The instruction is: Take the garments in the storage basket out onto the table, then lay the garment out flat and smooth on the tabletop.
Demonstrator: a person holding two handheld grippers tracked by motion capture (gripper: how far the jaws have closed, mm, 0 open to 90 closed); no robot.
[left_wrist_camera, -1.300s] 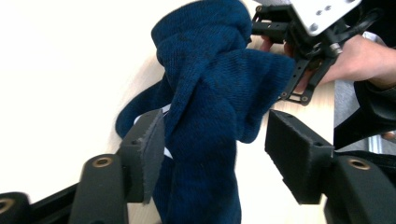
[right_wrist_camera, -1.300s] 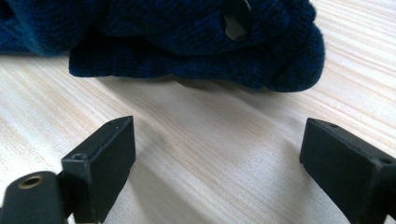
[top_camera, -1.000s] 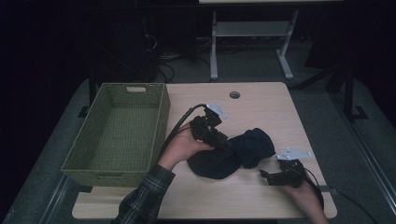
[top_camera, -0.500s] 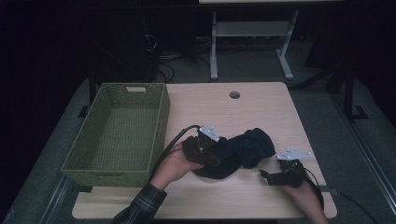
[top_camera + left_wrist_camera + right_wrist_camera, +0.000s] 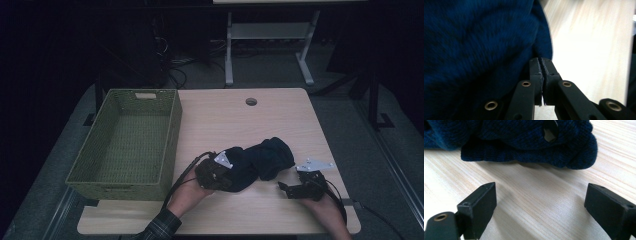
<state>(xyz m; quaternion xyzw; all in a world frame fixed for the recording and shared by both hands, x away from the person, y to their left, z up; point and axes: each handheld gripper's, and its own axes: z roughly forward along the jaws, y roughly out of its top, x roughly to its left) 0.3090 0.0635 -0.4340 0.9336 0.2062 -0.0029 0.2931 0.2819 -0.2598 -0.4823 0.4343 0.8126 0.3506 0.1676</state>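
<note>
— What sits along the desk's [image 5: 225,120] left edge?
— A green woven basket [image 5: 127,140], empty.
— And the left tool [image 5: 218,172]?
— Near the front edge, its jaws pressed together against the left end of the dark blue knit cloth [image 5: 260,160]; whether any fabric is pinched between them, I cannot tell.
— Where does the cloth lie?
— Bunched on the desk's front half, right of the middle.
— The right tool [image 5: 290,189]?
— Near the front right corner, jaws spread wide over bare wood, just short of the cloth's edge.

Round hole [image 5: 251,101] in tabletop far edge; metal stand [image 5: 270,45] on floor beyond
</note>
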